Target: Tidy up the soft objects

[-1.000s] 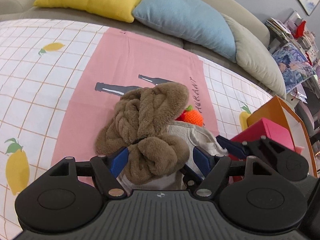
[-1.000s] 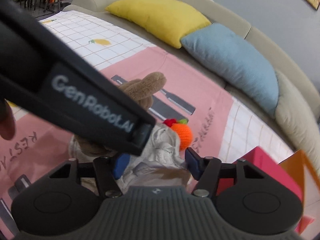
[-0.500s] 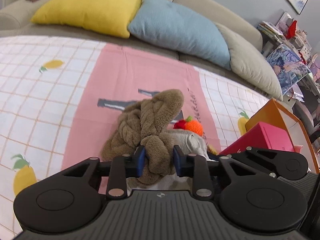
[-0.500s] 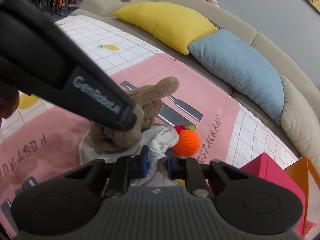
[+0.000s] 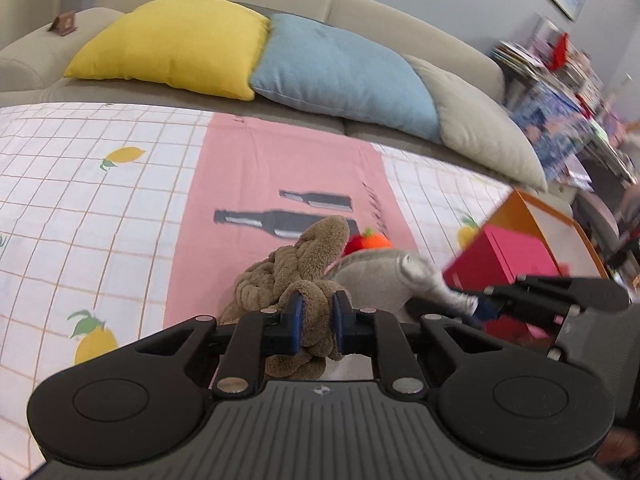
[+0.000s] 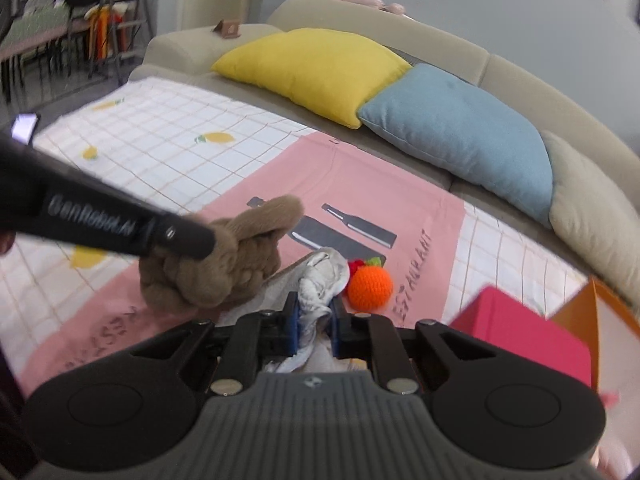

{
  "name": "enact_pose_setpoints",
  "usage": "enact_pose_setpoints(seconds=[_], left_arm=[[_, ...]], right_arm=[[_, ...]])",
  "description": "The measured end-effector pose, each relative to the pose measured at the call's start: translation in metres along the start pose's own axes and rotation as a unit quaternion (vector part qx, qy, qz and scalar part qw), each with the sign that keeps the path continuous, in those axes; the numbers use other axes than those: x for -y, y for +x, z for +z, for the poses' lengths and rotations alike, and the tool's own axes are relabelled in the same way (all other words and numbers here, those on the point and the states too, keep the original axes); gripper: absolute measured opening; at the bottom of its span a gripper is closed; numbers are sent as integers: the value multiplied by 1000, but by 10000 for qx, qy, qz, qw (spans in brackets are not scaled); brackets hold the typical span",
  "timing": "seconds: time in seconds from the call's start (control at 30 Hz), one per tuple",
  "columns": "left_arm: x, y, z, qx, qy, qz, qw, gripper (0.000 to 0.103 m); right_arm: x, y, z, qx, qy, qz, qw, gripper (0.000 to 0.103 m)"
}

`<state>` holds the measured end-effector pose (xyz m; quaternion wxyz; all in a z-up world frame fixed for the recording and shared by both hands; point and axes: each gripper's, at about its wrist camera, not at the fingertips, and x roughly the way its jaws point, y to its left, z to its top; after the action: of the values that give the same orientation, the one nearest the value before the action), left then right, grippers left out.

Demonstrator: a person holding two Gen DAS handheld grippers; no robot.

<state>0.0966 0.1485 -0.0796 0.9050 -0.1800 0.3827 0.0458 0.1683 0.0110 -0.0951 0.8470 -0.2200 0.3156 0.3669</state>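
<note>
Grippers are both clamped on soft things over the pink cloth [image 5: 280,168] that is lying across the lemon-print sheet [image 5: 88,200] on the sofa. The left gripper [image 5: 316,314] is grasping the brown knot [image 5: 304,264], its blue pads [image 5: 297,316] biting into a fold at the near end; its jaws have just been closing with that fold between them. In the right wrist view the knot [image 6: 224,264] is hanging from the left gripper's black finger, seemingly lifted clear of the cloth. The right gripper [image 6: 314,322] is pinching a bunched corner of the grey rag [image 6: 324,276], which is rising in a twisted peak between its pads. The rag [image 5: 376,276] is lying just beside the knot, touching it, both at the near middle of the cloth. An orange ball [image 6: 369,286] with a red and green top is sitting just past the rag on the cloth, close to the printed lettering. A pink box [image 6: 524,340] and an orange box [image 5: 536,220] are standing near the sheet's right edge. Yellow [image 5: 172,40], blue [image 5: 340,76] and beige [image 5: 480,136] cushions are leaning along the sofa back
</note>
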Motion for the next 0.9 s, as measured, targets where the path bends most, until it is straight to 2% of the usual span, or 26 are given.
enact_pose_setpoints(seconds=[0.17, 0.3, 0.4, 0.47, 0.53, 0.57, 0.6, 0.63, 0.67, 0.7, 0.77, 0.83, 0.9], left_arm=[[14, -20, -31, -322, 445, -169, 9983, 17], [28, -24, -58, -634, 761, -135, 9950, 17], [29, -20, -69, -913, 658, -133, 9936, 18], [29, -16, -71, -1057, 576, -81, 9927, 26], [29, -15, -73, -1146, 538, -12, 9920, 34], [27, -14, -73, -1164, 476, 18, 9921, 41], [25, -15, -73, -1163, 391, 14, 9924, 46], [24, -16, -73, -1151, 282, -2, 9930, 57], [21, -17, -74, -1132, 147, -16, 9935, 69], [19, -18, -74, -1130, -22, -58, 9936, 72], [12, -16, -74, -1173, -446, -160, 9920, 77], [6, -11, -75, -1242, -865, -163, 9883, 79], [4, -6, -73, -1255, -1091, -74, 9860, 81]], right_arm=[[-1, -34, -23, -170, 533, 42, 9984, 13], [-7, -46, -54, -705, 735, 97, 9948, 13], [-6, -40, -76, -1186, 934, 49, 9885, 15], [-5, -39, -87, -1367, 1086, 65, 9846, 18], [-3, -32, -89, -1390, 1135, 38, 9838, 25], [-2, -31, -87, -1376, 1137, 37, 9839, 35], [-1, -31, -87, -1355, 1147, 60, 9841, 39], [-2, -34, -89, -1311, 1145, 68, 9847, 41], [-2, -35, -89, -1261, 1140, 102, 9854, 49], [0, -36, -89, -1228, 1157, 164, 9855, 65], [2, -36, -89, -1184, 1202, 382, 9849, 85], [-1, -34, -88, -1171, 1157, 616, 9844, 89], [-9, -30, -86, -1209, 924, 667, 9861, 95]])
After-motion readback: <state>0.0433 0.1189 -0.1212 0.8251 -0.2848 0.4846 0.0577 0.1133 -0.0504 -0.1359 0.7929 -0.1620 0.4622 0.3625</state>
